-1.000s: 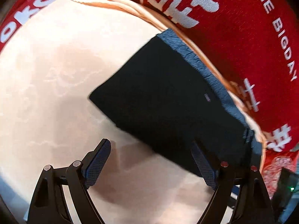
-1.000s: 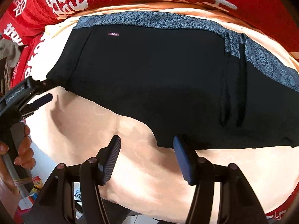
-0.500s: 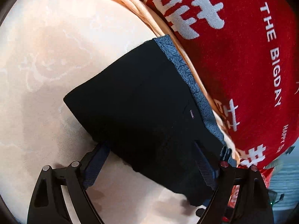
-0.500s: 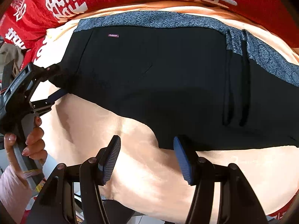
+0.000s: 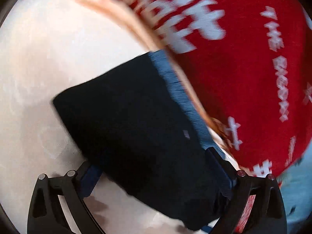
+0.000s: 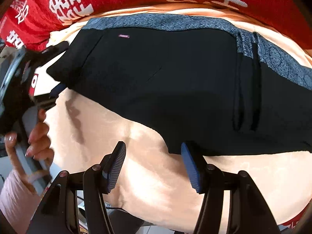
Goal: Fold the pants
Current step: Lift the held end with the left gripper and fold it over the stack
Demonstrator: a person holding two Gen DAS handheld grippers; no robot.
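Hand (image 6: 37, 136) on handle — right wrist view only

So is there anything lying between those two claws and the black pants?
Nothing visible does. The left gripper already straddles the end of the black pants, its jaws opening around the fabric. The right gripper hovers open at the near edge, with only bare peach sheet below it.
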